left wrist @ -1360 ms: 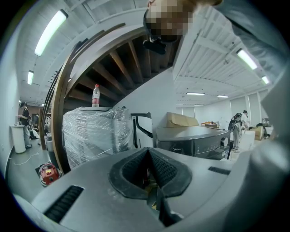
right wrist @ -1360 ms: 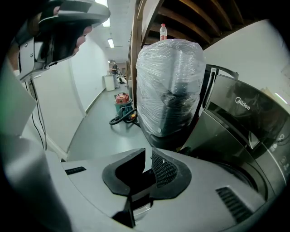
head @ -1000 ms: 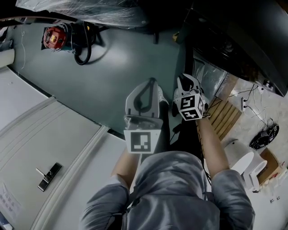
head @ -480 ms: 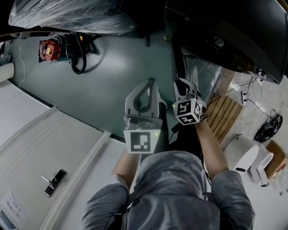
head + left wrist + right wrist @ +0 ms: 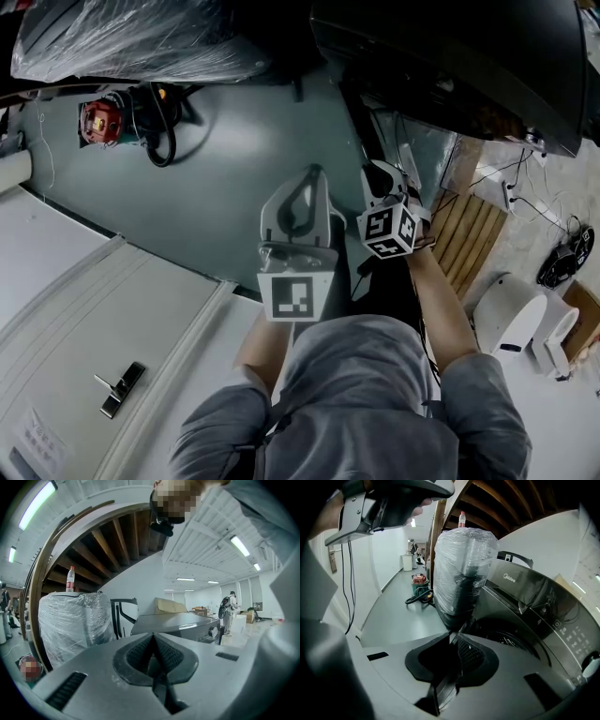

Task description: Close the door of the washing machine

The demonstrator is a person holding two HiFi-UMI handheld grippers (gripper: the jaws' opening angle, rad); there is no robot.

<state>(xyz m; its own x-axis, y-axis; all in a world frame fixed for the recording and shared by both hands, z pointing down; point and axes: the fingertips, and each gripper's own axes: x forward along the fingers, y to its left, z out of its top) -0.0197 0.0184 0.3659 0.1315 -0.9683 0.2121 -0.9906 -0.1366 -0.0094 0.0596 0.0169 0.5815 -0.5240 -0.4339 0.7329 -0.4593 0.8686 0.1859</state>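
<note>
So the washer (image 5: 520, 597) is a front loader and its drum hole (image 5: 511, 639) is wide open, so the job isn't done yet. The dark slab sticking out toward the person looks like the door (image 5: 459, 597), swung out and seen almost edge-on. It's hard to be sure, since it's dark against the wrapped bundle (image 5: 464, 559) right behind it.

The right gripper (image 5: 452, 638) has its jaws pressed together with nothing in them, and it's parked just short of that door edge, not clearly touching. The left gripper (image 5: 153, 639) is pinched closed and empty too. It's held beside the right one and aimed past the washer, so it's probably just along for the ride.

Stuff that could go sideways, guessing from here:
- Closed tips make a narrow, slick pusher. If the right one shoves the rim at an angle, it could skate off the edge and poke into the drum hole.
- Too soft a push and the door likely swings to but doesn't latch, then drifts back out.
- Too hard a push slams it.
- The plastic on the bundle sits close behind the door, so a tip that goes round the back could snag it.
</note>
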